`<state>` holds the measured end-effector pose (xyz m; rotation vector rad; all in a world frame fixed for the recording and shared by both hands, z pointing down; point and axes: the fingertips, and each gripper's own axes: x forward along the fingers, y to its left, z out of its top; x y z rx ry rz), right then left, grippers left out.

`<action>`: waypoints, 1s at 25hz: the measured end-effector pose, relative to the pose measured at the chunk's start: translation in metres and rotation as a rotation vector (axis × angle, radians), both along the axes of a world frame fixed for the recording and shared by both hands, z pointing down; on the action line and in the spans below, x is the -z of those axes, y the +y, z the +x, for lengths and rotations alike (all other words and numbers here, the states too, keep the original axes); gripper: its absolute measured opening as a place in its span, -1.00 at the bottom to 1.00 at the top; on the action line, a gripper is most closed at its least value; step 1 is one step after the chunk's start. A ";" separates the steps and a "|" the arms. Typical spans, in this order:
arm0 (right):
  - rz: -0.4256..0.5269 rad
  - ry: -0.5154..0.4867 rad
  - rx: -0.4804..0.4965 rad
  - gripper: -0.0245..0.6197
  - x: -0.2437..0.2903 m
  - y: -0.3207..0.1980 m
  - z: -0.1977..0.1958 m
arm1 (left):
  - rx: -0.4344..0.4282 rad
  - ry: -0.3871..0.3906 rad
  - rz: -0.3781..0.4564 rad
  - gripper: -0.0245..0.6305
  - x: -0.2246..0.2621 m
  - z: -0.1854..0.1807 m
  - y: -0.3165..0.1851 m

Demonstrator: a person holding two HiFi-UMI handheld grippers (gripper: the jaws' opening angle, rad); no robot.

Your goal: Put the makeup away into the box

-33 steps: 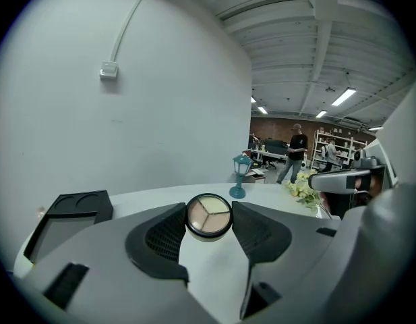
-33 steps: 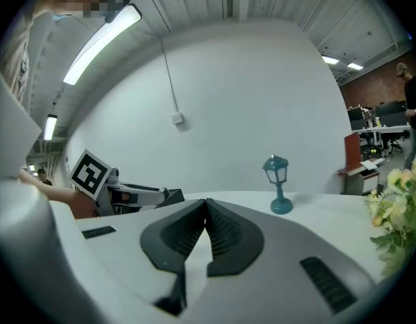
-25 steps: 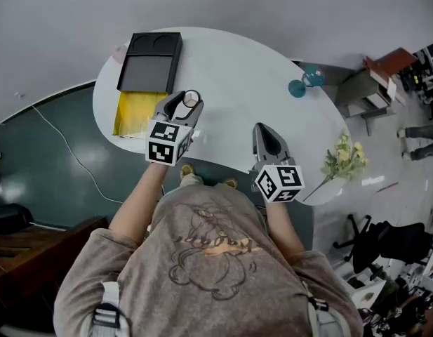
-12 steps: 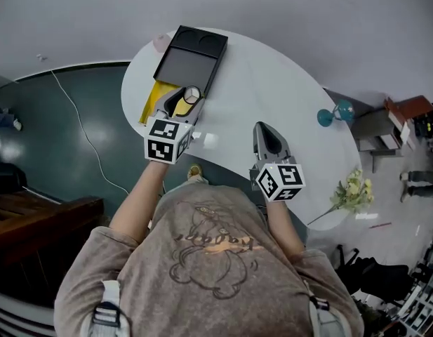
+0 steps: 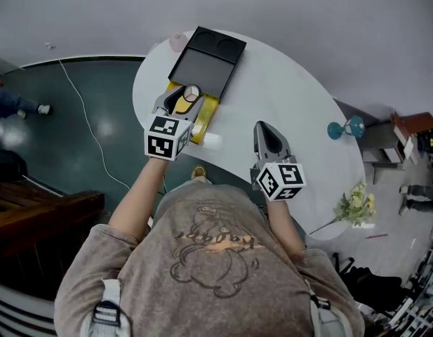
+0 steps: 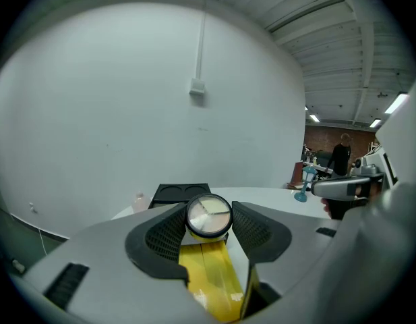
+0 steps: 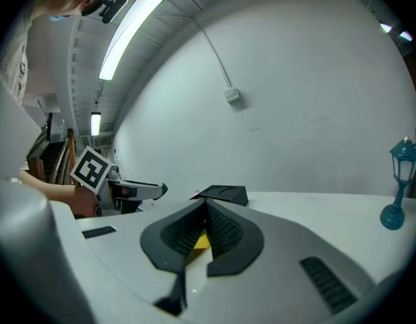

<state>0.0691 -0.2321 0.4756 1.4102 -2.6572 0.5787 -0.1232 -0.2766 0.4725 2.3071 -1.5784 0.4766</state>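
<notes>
L gripper (image 5: 181, 102) fingers (image 6: 168, 233) pinch round compact (image 6: 209, 216), held level, prob. for drop into box (image 5: 205, 65) yellow drawer (image 6: 208, 275) just under them. R gripper (image 5: 269, 135) fingers (image 7: 224, 233) pressed together, empty, spare over surface (image 5: 286, 104).

The white table (image 5: 286, 97) carries a black box (image 5: 205, 62), a pink bottle (image 5: 177, 42) and a blue lamp (image 5: 342, 128).

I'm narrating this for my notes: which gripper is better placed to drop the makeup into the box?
Left. The left gripper grips the round compact and appears to hang right above the open yellow box. The right gripper is shut on nothing, off to the side over the table.
</notes>
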 end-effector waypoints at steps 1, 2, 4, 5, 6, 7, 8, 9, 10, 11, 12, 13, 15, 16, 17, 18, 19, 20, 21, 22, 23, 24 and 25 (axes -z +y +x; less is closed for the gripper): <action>-0.002 0.002 0.000 -0.92 0.000 -0.001 -0.002 | -0.002 -0.003 -0.010 -0.22 -0.006 -0.002 -0.002; -0.004 0.003 0.000 -0.92 -0.001 -0.002 -0.003 | -0.005 -0.006 -0.024 -0.22 -0.013 -0.005 -0.004; -0.008 0.005 -0.003 -0.92 -0.002 -0.004 -0.005 | -0.012 -0.015 -0.064 -0.22 -0.032 -0.009 -0.009; -0.010 0.006 -0.005 -0.92 -0.002 -0.006 -0.006 | -0.016 -0.023 -0.088 -0.22 -0.043 -0.012 -0.011; -0.012 0.008 -0.008 -0.92 -0.002 -0.007 -0.006 | -0.021 -0.032 -0.113 -0.22 -0.055 -0.014 -0.012; -0.015 0.009 -0.011 -0.92 -0.003 -0.008 -0.006 | -0.025 -0.042 -0.137 -0.22 -0.067 -0.016 -0.014; -0.018 0.012 -0.016 -0.92 -0.005 -0.009 -0.006 | -0.030 -0.051 -0.161 -0.22 -0.078 -0.018 -0.015; -0.022 0.015 -0.021 -0.92 -0.006 -0.010 -0.004 | -0.035 -0.059 -0.183 -0.22 -0.088 -0.019 -0.017; -0.026 0.019 -0.027 -0.92 -0.008 -0.010 -0.003 | -0.040 -0.066 -0.204 -0.22 -0.098 -0.019 -0.018; -0.031 0.023 -0.034 -0.92 -0.009 -0.010 -0.001 | -0.047 -0.072 -0.223 -0.22 -0.107 -0.019 -0.019; -0.034 0.026 -0.042 -0.92 -0.010 -0.009 0.001 | -0.055 -0.079 -0.241 -0.22 -0.115 -0.018 -0.020; -0.037 0.028 -0.049 -0.92 -0.010 -0.009 0.002 | -0.063 -0.085 -0.258 -0.22 -0.122 -0.017 -0.021; -0.039 0.032 -0.060 -0.92 -0.012 -0.009 0.005 | -0.077 -0.101 -0.288 -0.22 -0.136 -0.015 -0.023; -0.041 0.034 -0.064 -0.92 -0.012 -0.009 0.007 | -0.083 -0.108 -0.302 -0.22 -0.141 -0.015 -0.024; -0.042 0.036 -0.070 -0.92 -0.013 -0.009 0.008 | -0.088 -0.114 -0.317 -0.22 -0.147 -0.014 -0.025; -0.044 0.038 -0.076 -0.92 -0.013 -0.009 0.010 | -0.095 -0.120 -0.331 -0.22 -0.153 -0.013 -0.026; -0.046 0.041 -0.083 -0.92 -0.014 -0.009 0.012 | -0.102 -0.125 -0.344 -0.22 -0.158 -0.012 -0.027; -0.048 0.042 -0.089 -0.92 -0.014 -0.009 0.013 | -0.107 -0.131 -0.355 -0.22 -0.162 -0.011 -0.028; -0.049 0.044 -0.093 -0.92 -0.015 -0.009 0.015 | -0.111 -0.137 -0.364 -0.22 -0.166 -0.010 -0.029; -0.050 0.046 -0.096 -0.92 -0.016 -0.009 0.016 | -0.113 -0.144 -0.372 -0.22 -0.169 -0.010 -0.030; -0.050 0.048 -0.099 -0.92 -0.016 -0.009 0.018 | -0.115 -0.150 -0.379 -0.22 -0.173 -0.009 -0.031; -0.050 0.050 -0.102 -0.92 -0.017 -0.009 0.019 | -0.118 -0.157 -0.386 -0.22 -0.176 -0.009 -0.032; -0.050 0.051 -0.107 -0.92 -0.018 -0.009 0.021 | -0.121 -0.162 -0.394 -0.22 -0.180 -0.008 -0.032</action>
